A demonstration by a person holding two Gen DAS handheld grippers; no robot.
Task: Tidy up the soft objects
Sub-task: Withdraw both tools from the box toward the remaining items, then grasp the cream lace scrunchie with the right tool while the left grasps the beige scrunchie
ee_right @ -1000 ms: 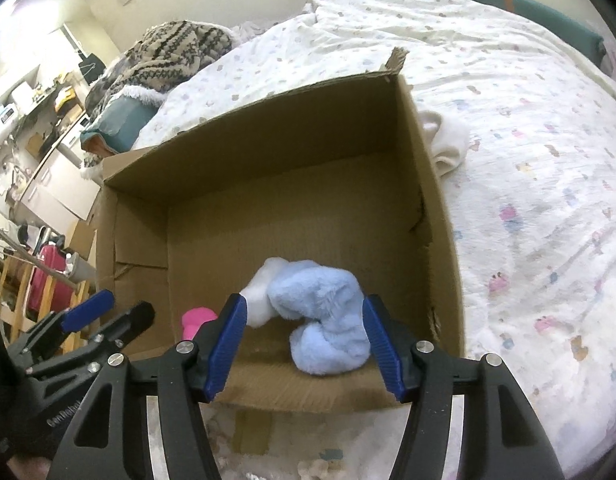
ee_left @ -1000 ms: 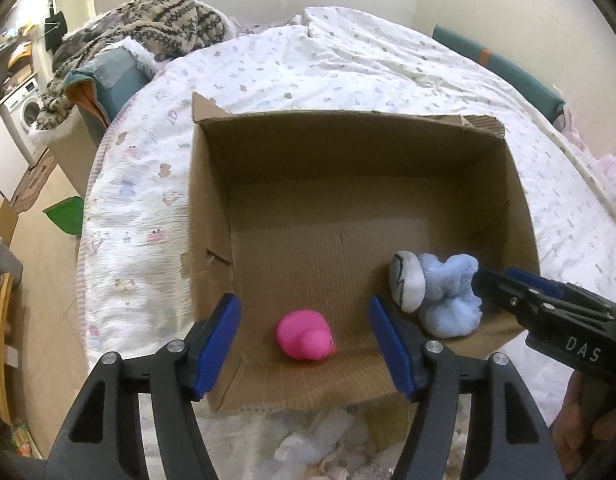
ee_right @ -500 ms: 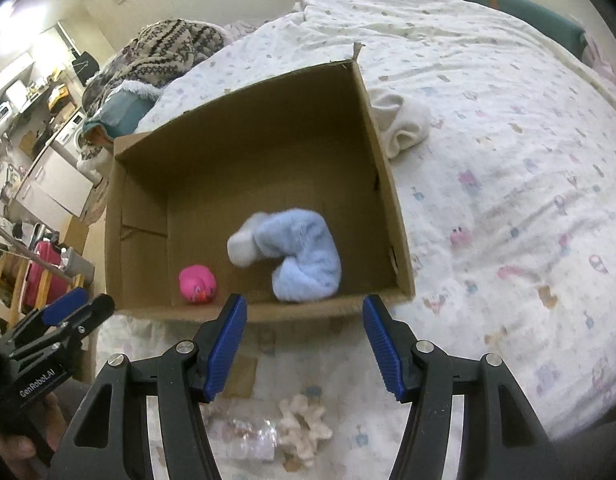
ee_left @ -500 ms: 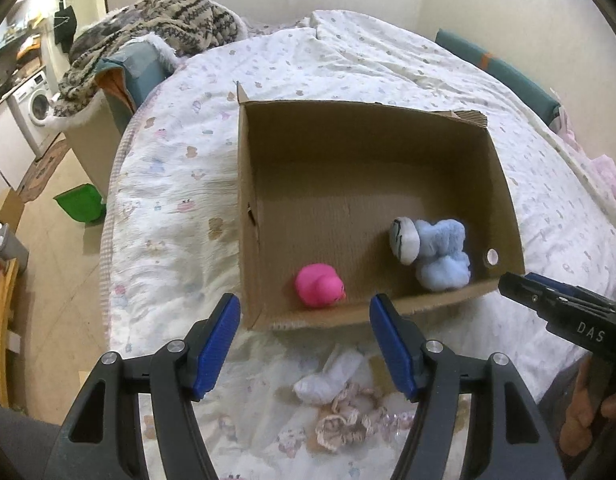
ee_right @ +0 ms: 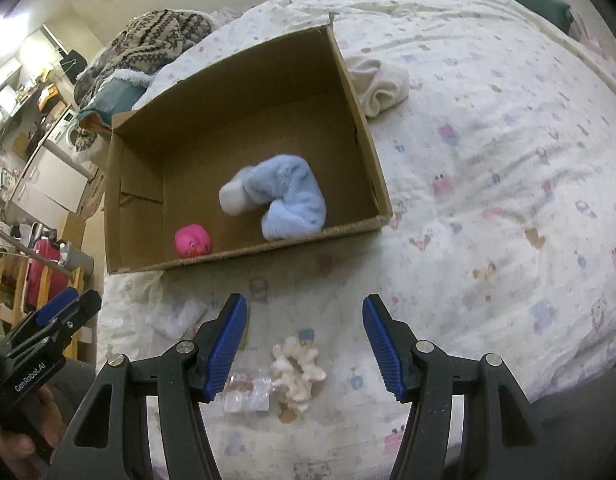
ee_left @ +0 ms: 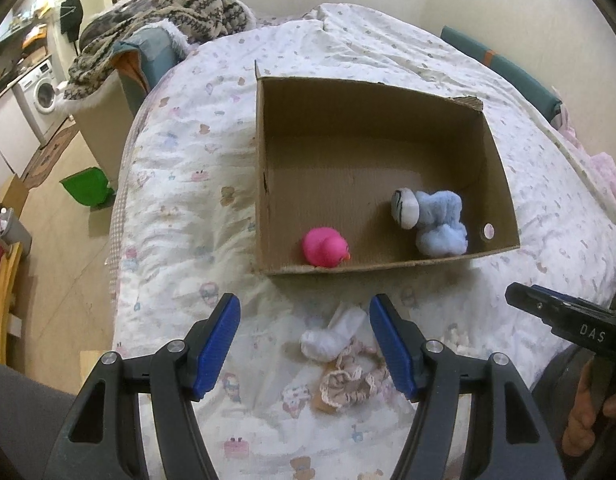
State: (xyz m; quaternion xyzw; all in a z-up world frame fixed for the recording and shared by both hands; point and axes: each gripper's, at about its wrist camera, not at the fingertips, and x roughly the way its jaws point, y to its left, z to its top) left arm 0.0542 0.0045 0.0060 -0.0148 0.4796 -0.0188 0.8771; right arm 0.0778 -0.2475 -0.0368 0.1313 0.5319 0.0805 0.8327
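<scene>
An open cardboard box (ee_left: pixel 504 184) (ee_right: pixel 364 136) sits on the bed. Inside lie a pink rubber duck (ee_left: pixel 324 247) (ee_right: pixel 192 241) and a fluffy light-blue sock (ee_left: pixel 438 222) (ee_right: pixel 284 198). My left gripper (ee_left: pixel 304 340) is open and empty, held back from the box's near wall, above a white sock (ee_left: pixel 332 336) and a cream frilly scrunchie (ee_left: pixel 350 386). My right gripper (ee_right: pixel 304 340) is open and empty, above the scrunchie (ee_right: pixel 296 368) and a clear plastic wrapper (ee_right: pixel 244 394).
A cream folded cloth (ee_right: pixel 382 84) lies on the bed right of the box. A patterned blanket pile (ee_left: pixel 164 12) sits at the bed's far left. The bed's left edge drops to a floor with a green bin (ee_left: pixel 86 190) and a washing machine (ee_left: pixel 40 88).
Both grippers have pulled back and up from the box. The blue sock, between the right fingers a second ago, now lies free in the box. Items on the bed have come into view.
</scene>
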